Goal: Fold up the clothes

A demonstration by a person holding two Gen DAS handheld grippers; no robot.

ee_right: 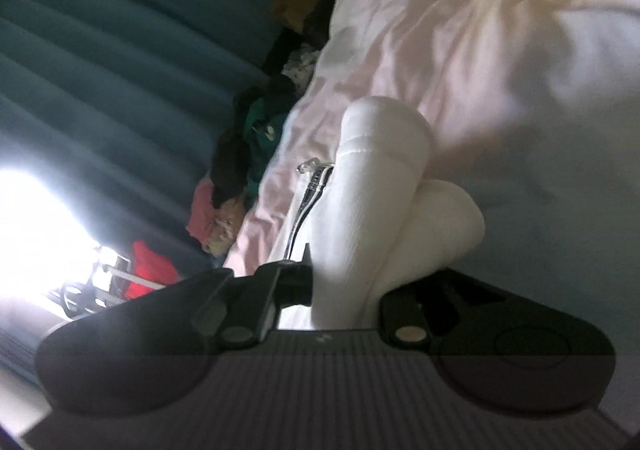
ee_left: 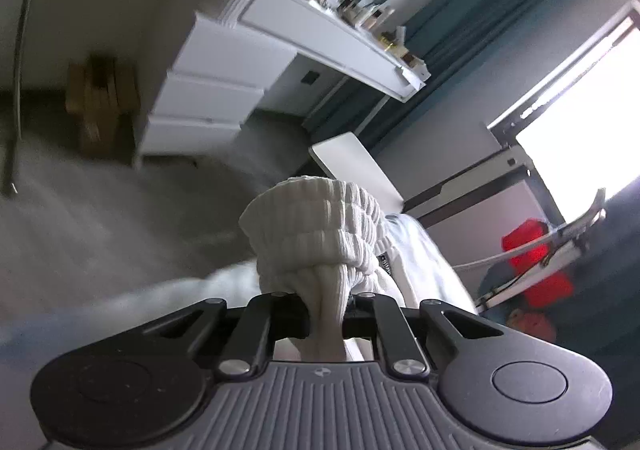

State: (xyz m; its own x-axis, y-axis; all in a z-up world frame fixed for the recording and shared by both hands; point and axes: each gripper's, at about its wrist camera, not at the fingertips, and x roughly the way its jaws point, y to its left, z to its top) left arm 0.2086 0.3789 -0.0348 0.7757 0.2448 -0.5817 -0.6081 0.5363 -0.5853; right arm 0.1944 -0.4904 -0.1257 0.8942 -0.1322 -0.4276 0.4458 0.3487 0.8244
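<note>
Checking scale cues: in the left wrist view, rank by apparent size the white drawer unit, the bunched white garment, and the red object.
1. White drawer unit
2. Bunched white garment, enlarged by nearness, so nearly tied
3. Red object

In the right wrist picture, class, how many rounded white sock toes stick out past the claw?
2: the longer sock toe reaches furthest toward the pink bedding; the shorter sock toe sits beside it, nearer the right claw. More may be hidden.

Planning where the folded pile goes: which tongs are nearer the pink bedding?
Right. The right tongs, shut on white socks, hang just over the pink bedding; the left tongs face the white desk.
</note>
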